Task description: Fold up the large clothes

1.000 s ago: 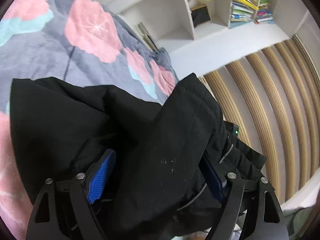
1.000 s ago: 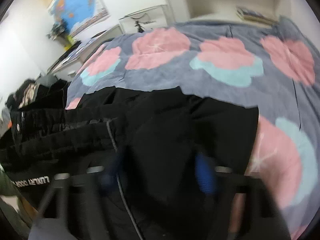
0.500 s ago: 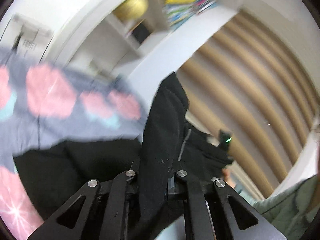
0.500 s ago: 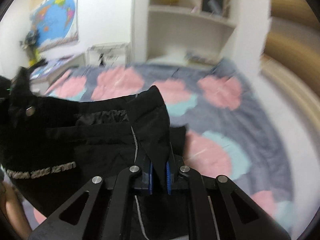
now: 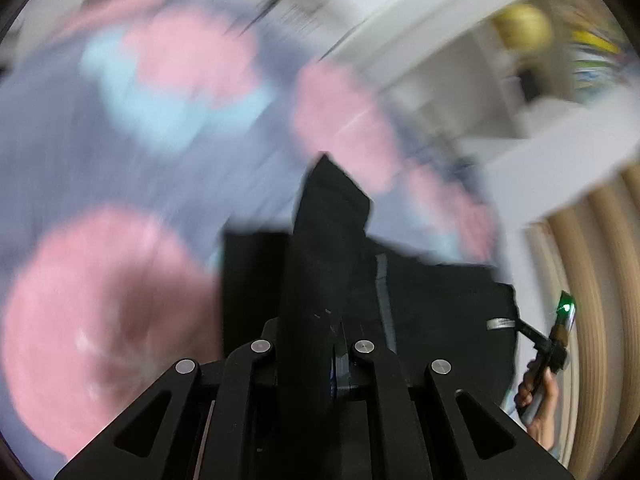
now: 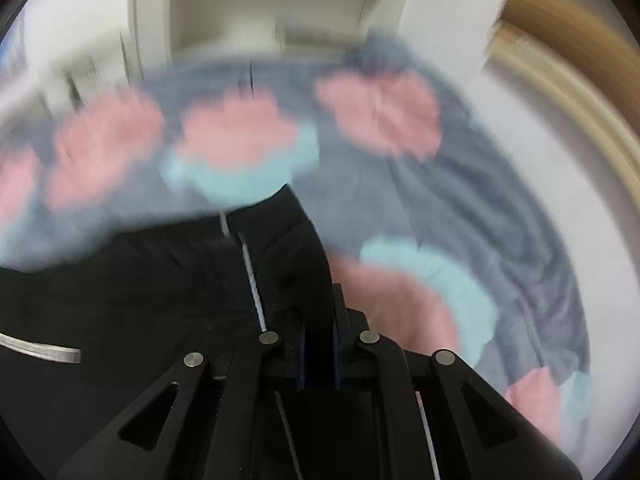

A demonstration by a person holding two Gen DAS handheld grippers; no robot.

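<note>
The black garment [image 5: 432,304] hung stretched above the floral bed cover [image 5: 100,168], an edge clenched in my left tool [image 5: 316,360] and right tool [image 6: 318,356]; mid-fold, I judged; next: lay it flat, edges aligned.

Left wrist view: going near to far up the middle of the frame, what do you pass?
left gripper shut on the black garment → grey blanket with pink and blue flowers → white shelf unit, blurred.
</note>
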